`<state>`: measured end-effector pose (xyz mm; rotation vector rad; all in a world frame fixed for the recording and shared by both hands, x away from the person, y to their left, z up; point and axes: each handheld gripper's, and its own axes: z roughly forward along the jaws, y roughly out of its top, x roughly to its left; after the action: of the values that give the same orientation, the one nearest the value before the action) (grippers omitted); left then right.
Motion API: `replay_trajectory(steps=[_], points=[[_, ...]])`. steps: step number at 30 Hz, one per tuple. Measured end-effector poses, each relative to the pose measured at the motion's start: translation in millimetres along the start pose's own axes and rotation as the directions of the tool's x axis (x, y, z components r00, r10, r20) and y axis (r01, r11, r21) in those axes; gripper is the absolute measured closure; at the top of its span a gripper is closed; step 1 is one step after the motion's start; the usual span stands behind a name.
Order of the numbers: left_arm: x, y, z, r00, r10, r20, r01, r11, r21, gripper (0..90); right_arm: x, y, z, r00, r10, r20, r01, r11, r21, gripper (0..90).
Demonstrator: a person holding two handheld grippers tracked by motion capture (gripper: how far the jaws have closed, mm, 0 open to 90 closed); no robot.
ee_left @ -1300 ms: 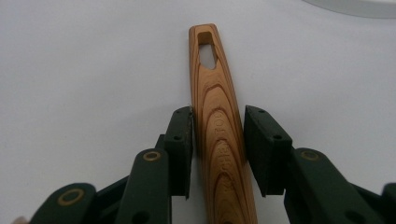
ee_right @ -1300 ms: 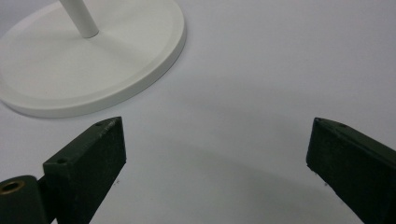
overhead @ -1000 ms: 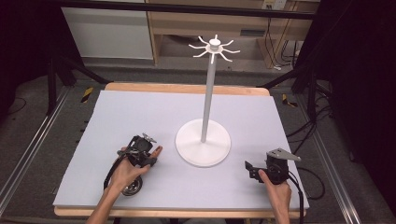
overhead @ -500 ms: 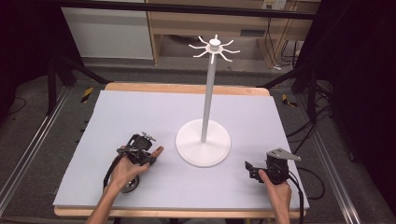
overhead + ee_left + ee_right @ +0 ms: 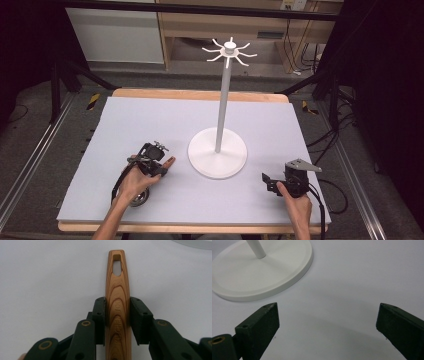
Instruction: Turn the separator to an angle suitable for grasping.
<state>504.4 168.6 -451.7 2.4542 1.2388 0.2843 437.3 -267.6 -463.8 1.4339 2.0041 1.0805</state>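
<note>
Stand base (image 5: 217, 158) (table edge (image 5: 190, 227) apart)

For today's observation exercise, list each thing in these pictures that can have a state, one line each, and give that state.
Left gripper: shut on the wooden handle.
Wooden handle: clamped between the jaws, hanging slot at its far end free.
Right gripper: open, jaws wide apart, holding nothing.
White stand: upright on the table, its hooks bare.
</note>
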Motion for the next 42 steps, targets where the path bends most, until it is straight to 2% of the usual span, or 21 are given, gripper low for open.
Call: replay_trajectory(steps=[5,11,13,16,19,26,31,34,35,40,41,42], points=[[3.5,-4.4,-2.1,0.9997,-0.006,0.022,0.007,0.9993,-0.036,67.2,0.1,0.1,-0.1,1.0000,0.002,-0.001,-0.002,1.000,0.002,5.3],[3.2,-10.6,-18.1,0.9999,-0.005,0.014,0.006,0.9932,-0.116,67.3,-0.3,-0.1,-0.1,1.0000,0.000,0.006,0.000,1.000,0.003,5.3],[2.6,-13.0,-23.0,0.9999,-0.006,0.009,0.007,0.9893,-0.146,67.4,0.1,0.0,-0.2,1.0000,0.001,0.004,-0.001,1.000,0.003,5.3],[2.8,-18.0,-30.4,0.9996,-0.013,0.023,0.018,0.9806,-0.195,67.4,-0.5,-0.1,-0.3,0.9999,-0.004,0.010,0.004,1.000,-0.001,5.3],[3.5,-20.5,-37.6,0.9996,-0.013,0.023,0.018,0.9753,-0.220,67.4,-0.4,0.1,-0.5,1.0000,0.004,0.007,-0.004,1.000,-0.001,5.4],[4.6,-24.8,-62.6,0.9990,-0.018,0.041,0.030,0.9531,-0.301,67.5,-0.7,0.1,-0.7,0.9999,0.005,0.011,-0.005,1.000,-0.005,5.4],[2.0,-29.8,-76.7,0.9984,-0.022,0.052,0.040,0.9264,-0.374,67.4,-1.1,0.7,-2.2,0.9999,0.015,0.004,-0.015,1.000,-0.014,5.4],[-0.2,-31.6,-84.4,0.9981,-0.028,0.055,0.049,0.9033,-0.426,67.4,-0.7,0.5,-2.0,0.9999,0.013,0.006,-0.013,1.000,-0.018,5.3],[-0.7,-31.9,-87.3,0.9981,-0.029,0.054,0.049,0.8981,-0.437,67.4,-0.7,0.2,-1.5,0.9999,0.008,0.009,-0.008,1.000,-0.015,5.4],[-3.4,-34.8,-100.4,0.9977,-0.041,0.054,0.063,0.8484,-0.525,67.4,0.7,-0.1,-1.6,0.9999,0.012,-0.001,-0.012,1.000,-0.015,5.4],[-4.1,-35.5,-102.8,0.9978,-0.045,0.048,0.064,0.8354,-0.546,67.4,0.6,-0.1,-1.6,0.9999,0.012,-0.001,-0.012,1.000,-0.016,5.4],[-4.1,-36.0,-104.3,0.9978,-0.046,0.047,0.064,0.8290,-0.556,67.4,0.7,-0.1,-1.6,0.9999,0.013,-0.001,-0.013,1.000,-0.016,5.4]])
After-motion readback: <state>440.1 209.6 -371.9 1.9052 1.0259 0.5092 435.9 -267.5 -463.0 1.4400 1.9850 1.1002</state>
